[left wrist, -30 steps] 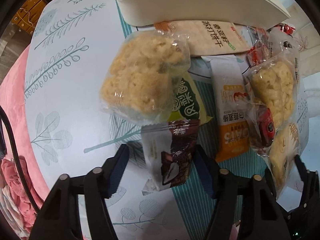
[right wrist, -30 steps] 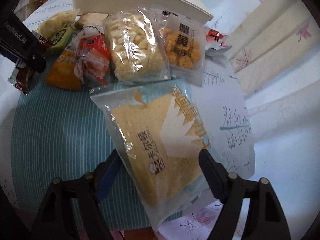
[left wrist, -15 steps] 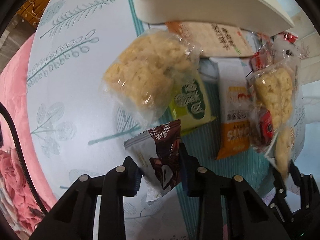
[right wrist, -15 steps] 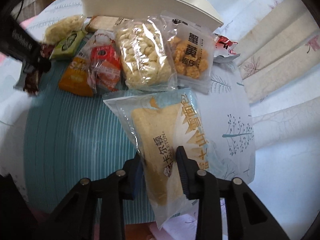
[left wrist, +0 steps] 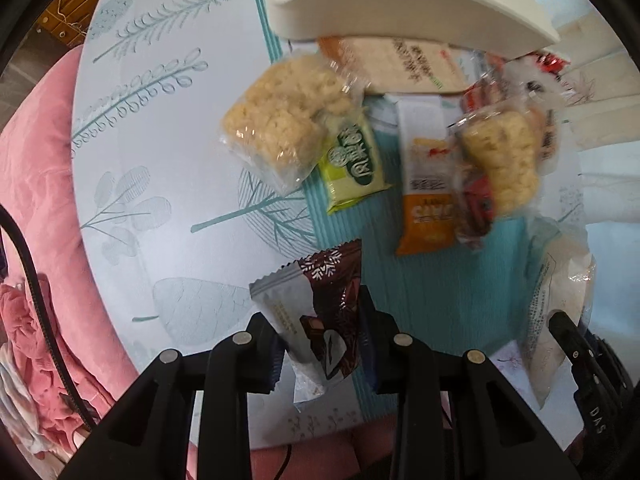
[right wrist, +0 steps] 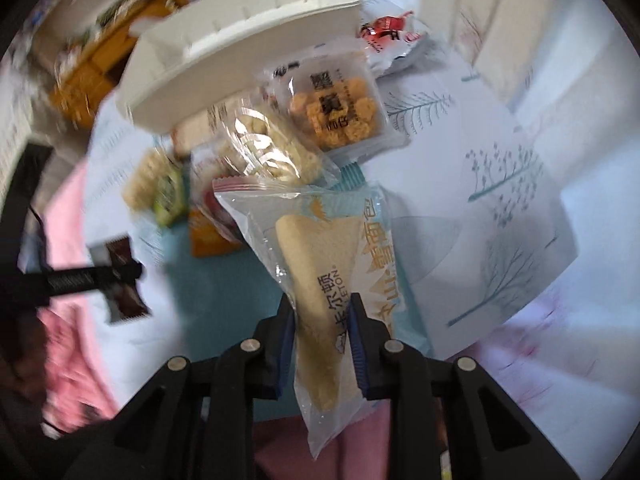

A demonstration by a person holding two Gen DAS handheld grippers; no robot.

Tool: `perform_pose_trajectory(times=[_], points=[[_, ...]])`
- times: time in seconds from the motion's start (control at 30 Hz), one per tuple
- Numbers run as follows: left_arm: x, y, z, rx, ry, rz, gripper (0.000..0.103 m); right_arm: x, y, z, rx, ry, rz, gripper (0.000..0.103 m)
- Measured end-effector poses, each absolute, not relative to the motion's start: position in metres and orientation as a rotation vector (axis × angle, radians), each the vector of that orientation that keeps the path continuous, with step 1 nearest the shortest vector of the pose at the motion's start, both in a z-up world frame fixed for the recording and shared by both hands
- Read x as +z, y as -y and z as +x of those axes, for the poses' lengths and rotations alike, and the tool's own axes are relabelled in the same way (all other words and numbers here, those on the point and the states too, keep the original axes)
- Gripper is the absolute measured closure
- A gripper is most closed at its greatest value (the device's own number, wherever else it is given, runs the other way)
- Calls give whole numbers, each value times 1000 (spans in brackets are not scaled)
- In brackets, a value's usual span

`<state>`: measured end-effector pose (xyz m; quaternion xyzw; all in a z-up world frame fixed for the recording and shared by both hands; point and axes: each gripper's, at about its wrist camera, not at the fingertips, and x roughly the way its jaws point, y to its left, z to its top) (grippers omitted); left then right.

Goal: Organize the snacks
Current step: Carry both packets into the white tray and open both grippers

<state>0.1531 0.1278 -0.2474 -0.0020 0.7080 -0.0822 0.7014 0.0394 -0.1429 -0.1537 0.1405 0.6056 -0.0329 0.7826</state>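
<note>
My left gripper (left wrist: 322, 332) is shut on a brown and white chocolate snack packet (left wrist: 320, 308) and holds it above the table. My right gripper (right wrist: 322, 320) is shut on a clear bag with a triangular sandwich cake (right wrist: 320, 264), lifted off the table. The left gripper and its packet (right wrist: 120, 276) also show at the left of the right wrist view. A white bin (left wrist: 400, 4) stands at the far side of the table, also in the right wrist view (right wrist: 240, 56). Several snack packets lie in front of it.
On the table lie a rice puff bag (left wrist: 280, 120), a green packet (left wrist: 354, 160), an orange and white packet (left wrist: 428, 184), another puff bag (left wrist: 504, 160) and an egg-yolk snack pack (right wrist: 336, 112). A pink cloth (left wrist: 36, 200) lies at the table's left edge.
Both grippers have closed on their packets and lifted them off the table. The right gripper has tilted and risen with the sandwich cake bag; the left has pulled back.
</note>
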Motion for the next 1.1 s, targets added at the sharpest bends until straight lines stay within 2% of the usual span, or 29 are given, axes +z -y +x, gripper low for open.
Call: perform_pose_trajectory(times=[0.3, 0.7, 1.1], points=[[-175, -134, 168, -205, -1513, -71, 74, -91, 157, 57, 29, -1225, 460, 79], [-86, -92, 202, -177, -1366, -130, 74, -20, 173, 127, 222, -1121, 403, 79], [-51, -57, 251, -112, -1244, -167, 74, 20, 191, 195, 382, -1002, 360, 79]])
